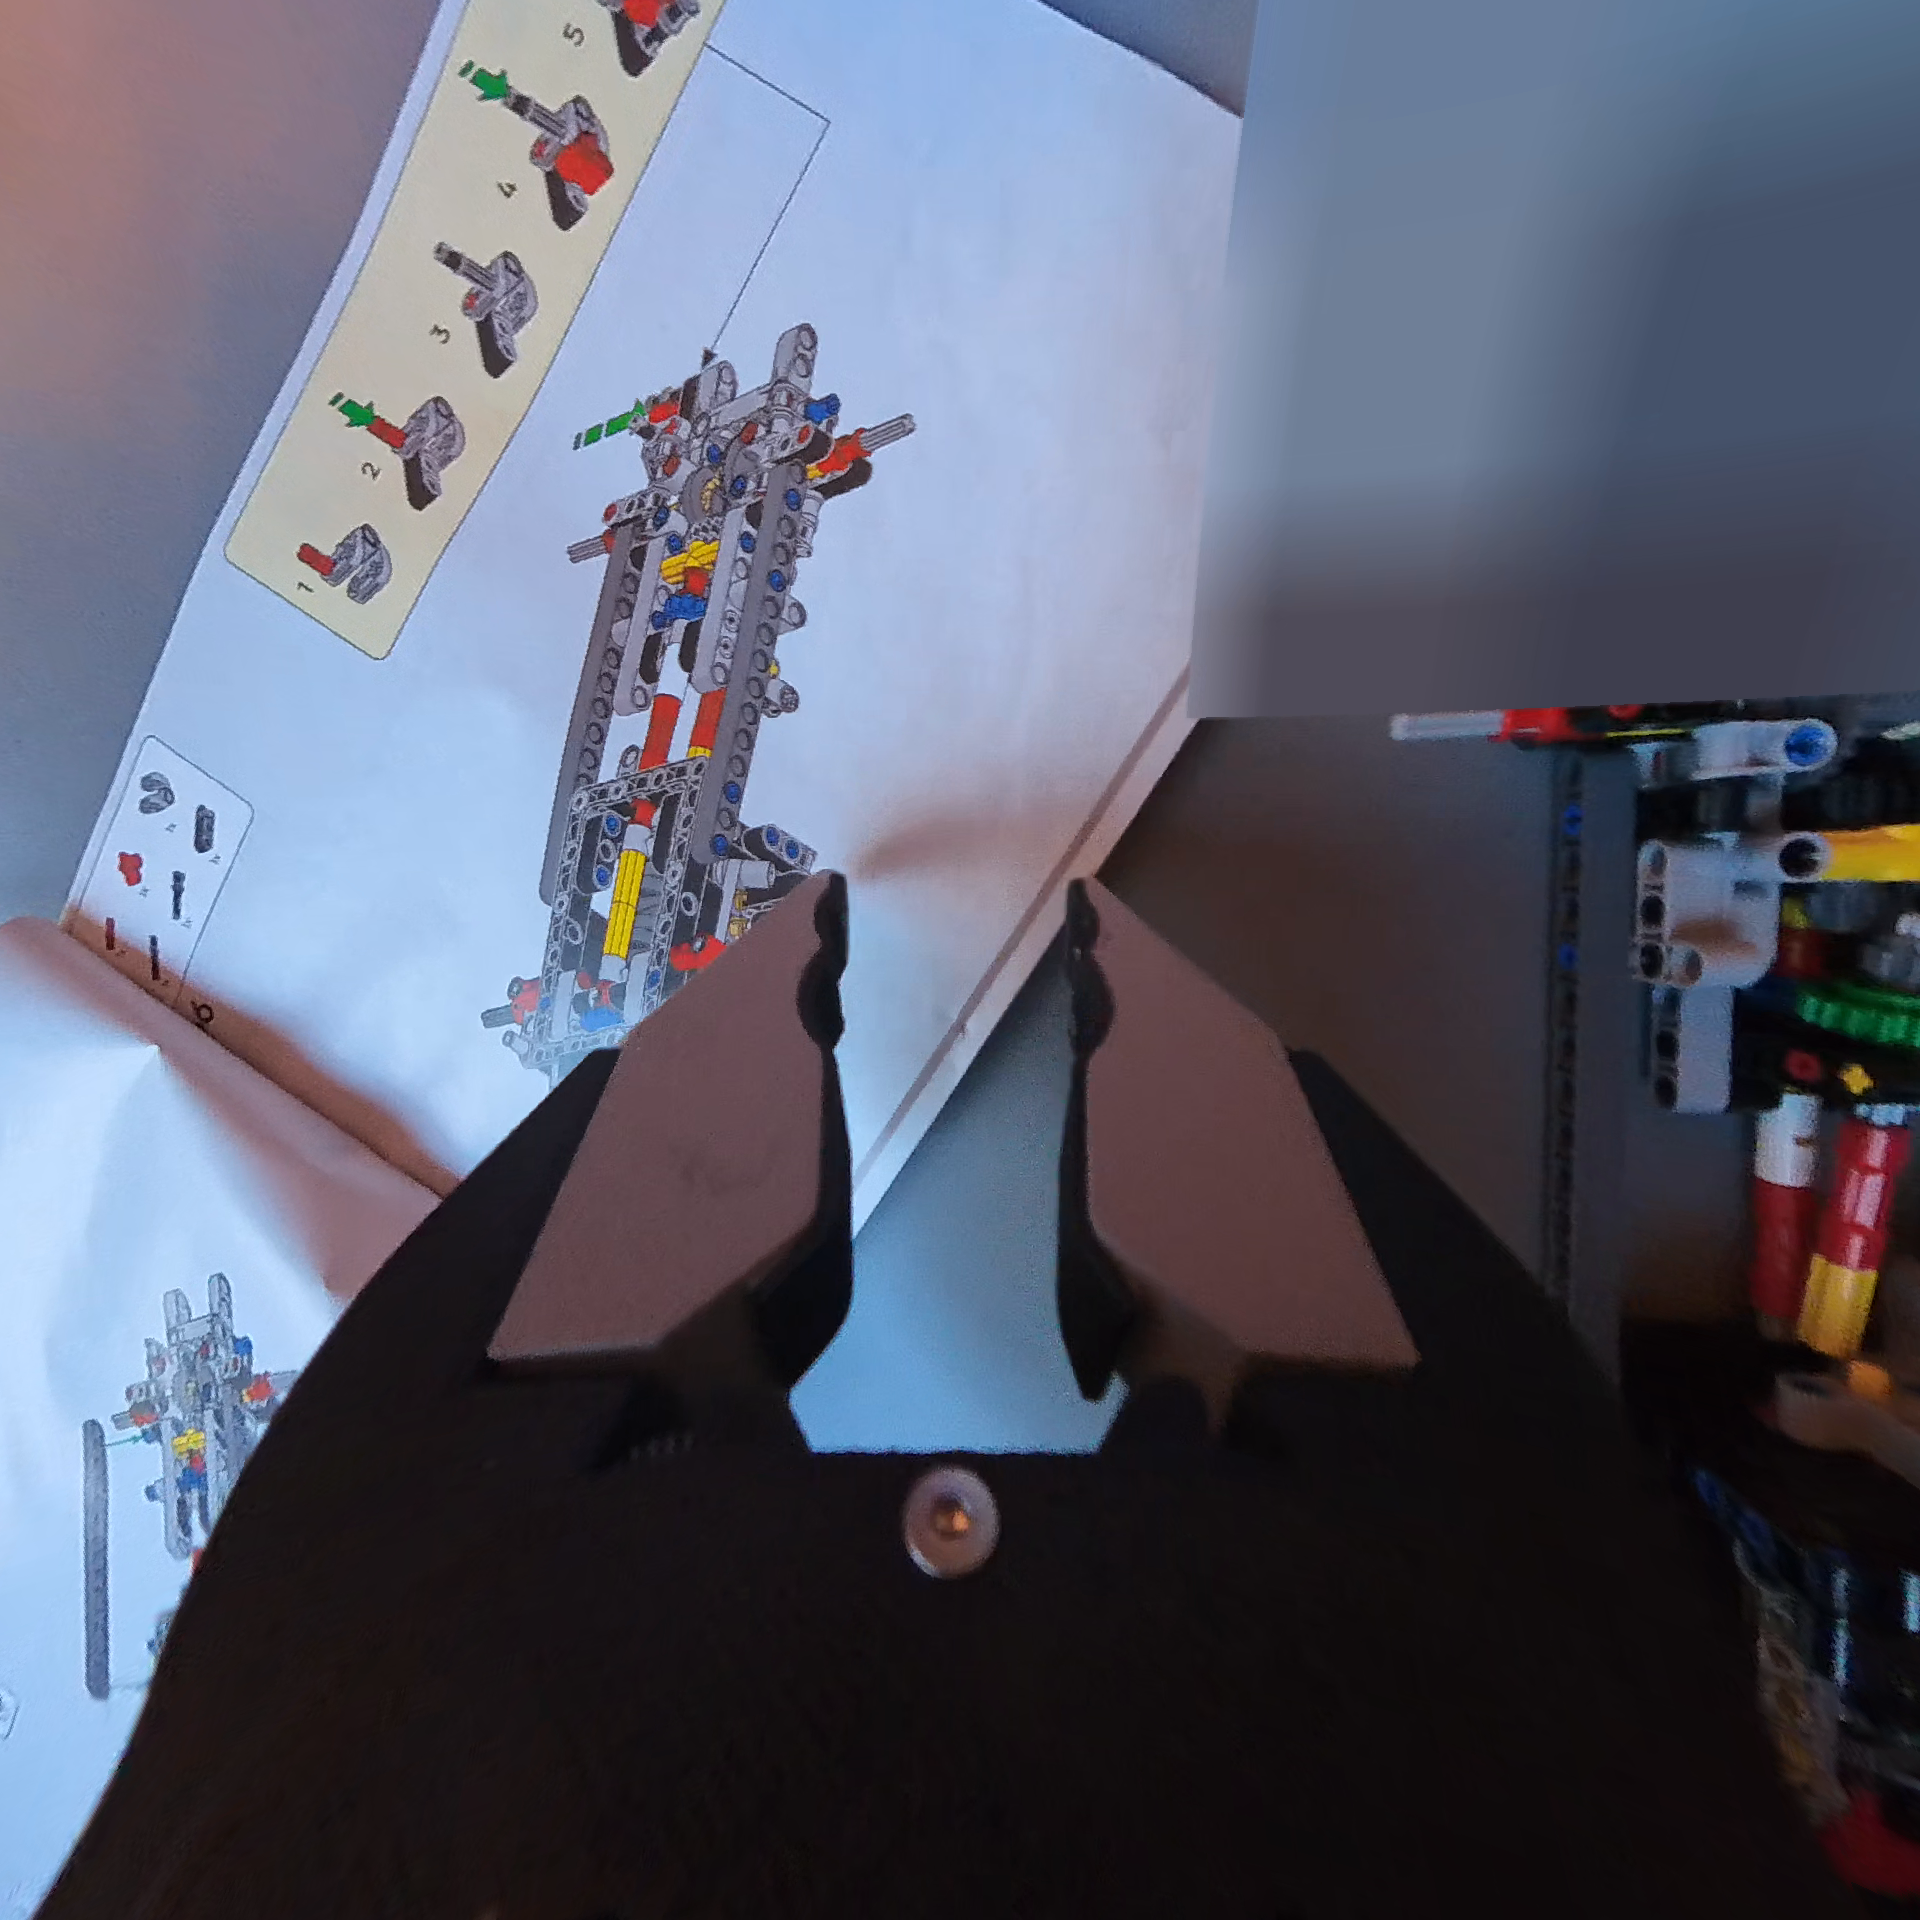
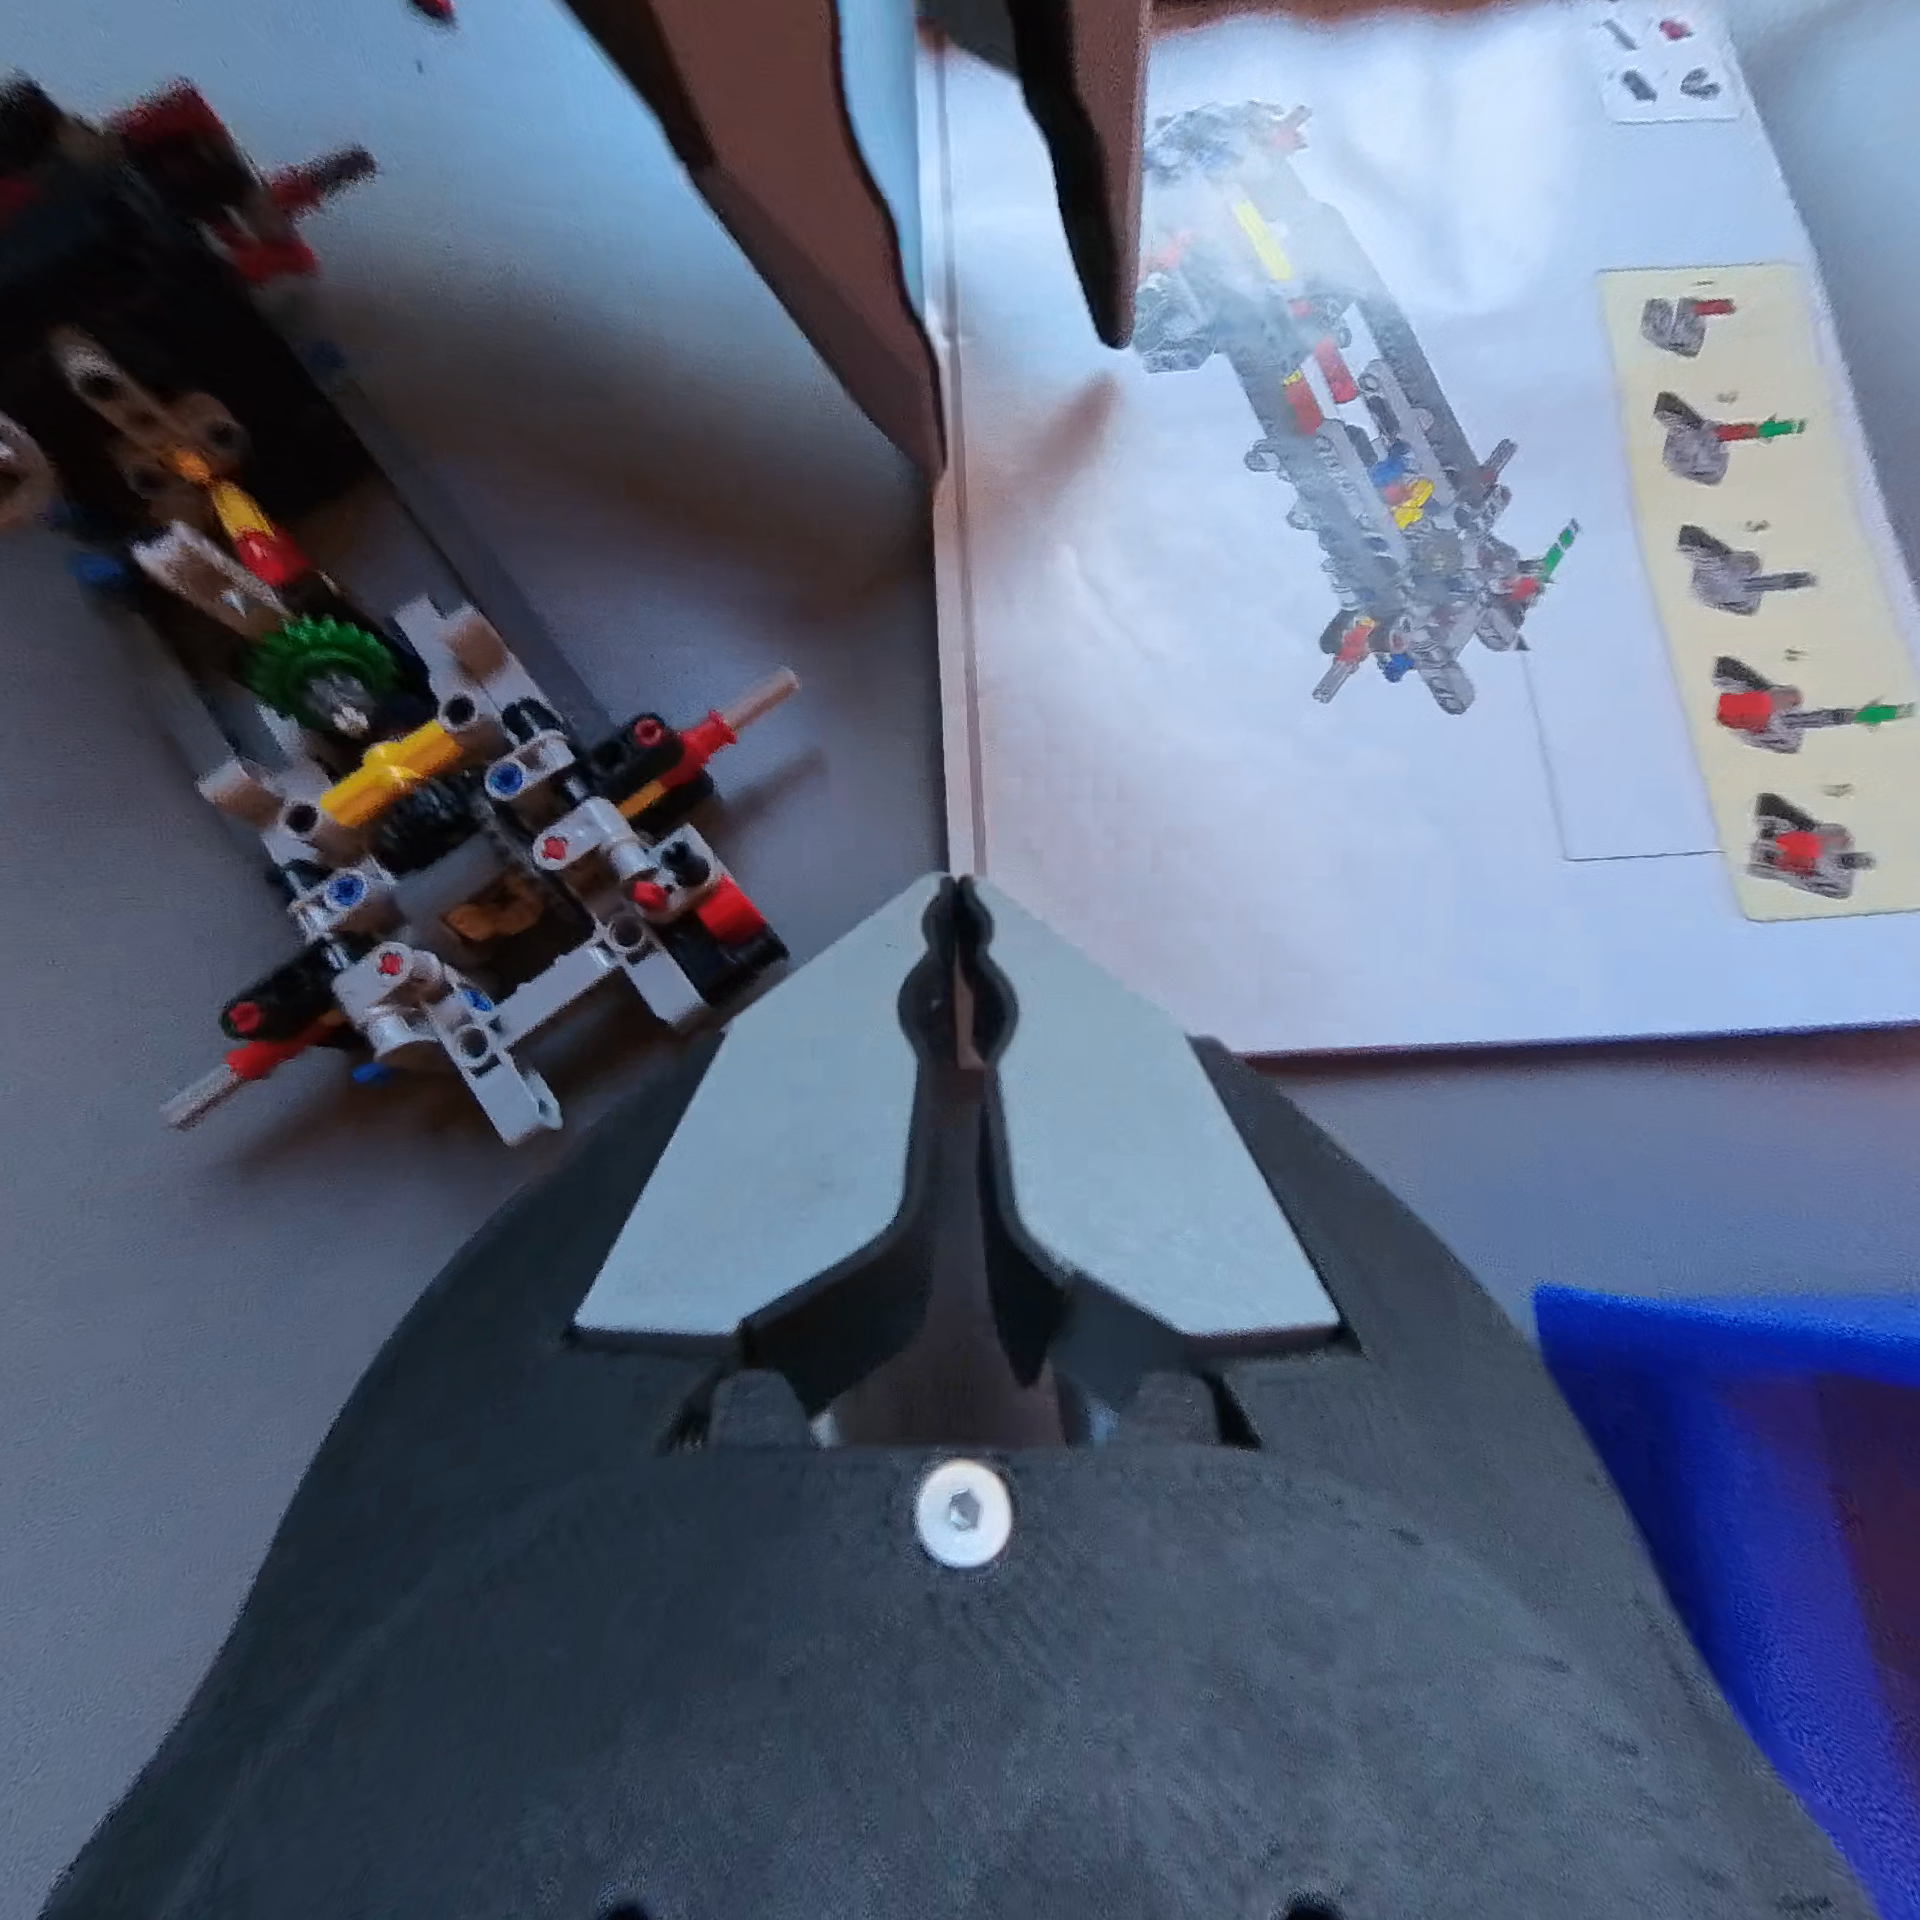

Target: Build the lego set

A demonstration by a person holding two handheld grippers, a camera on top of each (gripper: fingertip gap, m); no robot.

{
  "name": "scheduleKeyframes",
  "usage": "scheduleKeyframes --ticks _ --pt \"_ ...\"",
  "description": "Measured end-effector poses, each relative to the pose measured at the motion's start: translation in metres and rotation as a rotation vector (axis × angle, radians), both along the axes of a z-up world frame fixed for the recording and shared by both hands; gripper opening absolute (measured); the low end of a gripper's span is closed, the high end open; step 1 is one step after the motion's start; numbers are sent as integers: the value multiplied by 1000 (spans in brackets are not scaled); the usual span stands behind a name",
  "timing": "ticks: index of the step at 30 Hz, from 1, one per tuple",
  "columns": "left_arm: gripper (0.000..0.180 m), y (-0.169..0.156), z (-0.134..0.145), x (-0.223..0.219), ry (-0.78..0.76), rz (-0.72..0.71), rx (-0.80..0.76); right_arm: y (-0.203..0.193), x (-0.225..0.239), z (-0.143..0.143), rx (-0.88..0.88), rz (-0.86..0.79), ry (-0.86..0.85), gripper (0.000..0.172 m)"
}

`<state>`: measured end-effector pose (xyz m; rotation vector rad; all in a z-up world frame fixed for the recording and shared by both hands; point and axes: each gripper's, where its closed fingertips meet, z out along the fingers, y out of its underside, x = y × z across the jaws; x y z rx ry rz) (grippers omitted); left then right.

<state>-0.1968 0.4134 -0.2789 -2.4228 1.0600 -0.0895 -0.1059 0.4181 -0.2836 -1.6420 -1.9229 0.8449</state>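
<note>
The partly built lego model (image 2: 468,831) of grey, black, red and yellow parts with a green gear lies on the table, left of my right gripper (image 2: 956,883). That gripper's fingertips are shut together, with nothing visible between them, at the near left corner of the open instruction booklet (image 2: 1247,779). My left gripper (image 1: 956,894) is open and empty, hovering over the booklet's (image 1: 935,416) edge. It also shows at the top of the right wrist view (image 2: 1023,400), fingers apart. In the left wrist view the model (image 1: 1745,935) is at the right.
The grey table (image 2: 623,416) bears the model and the booklet. A blue object (image 2: 1745,1507) lies at the lower right of the right wrist view. A dark packet (image 1: 1829,1662) sits at the lower right of the left wrist view.
</note>
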Motion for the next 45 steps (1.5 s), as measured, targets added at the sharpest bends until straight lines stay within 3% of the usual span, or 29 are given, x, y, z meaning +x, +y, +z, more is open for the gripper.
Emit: scheduleKeyframes --ticks 4,9,13,14,15,16,18,20,32,45 --pt "43 -1 -2 10 -11 -53 14 2 -1 -1 -94 -22 5 0" --pt "47 5 -6 25 -15 -107 26 20 -1 13 -72 -110 71 0" --pt "52 11 -4 31 24 -154 42 14 3 21 -57 -61 94 0" --pt "52 12 -4 31 37 -169 43 15 4 17 -22 -57 76 12" --pt "47 11 -4 33 44 -191 37 18 5 12 19 -69 54 41" --pt "37 9 -5 36 45 -218 30 20 6 6 55 -72 23 43" --pt "21 5 -6 40 48 -257 30 21 7 -2 105 -67 6 42" --pt "21 4 -5 39 40 -256 16 19 5 -3 103 -55 18 45" --pt "33 13 11 22 -106 -187 -21 32 6 3 40 -107 72 43" --pt "39 13 7 15 -106 -197 -46 34 6 6 -38 -123 93 45"
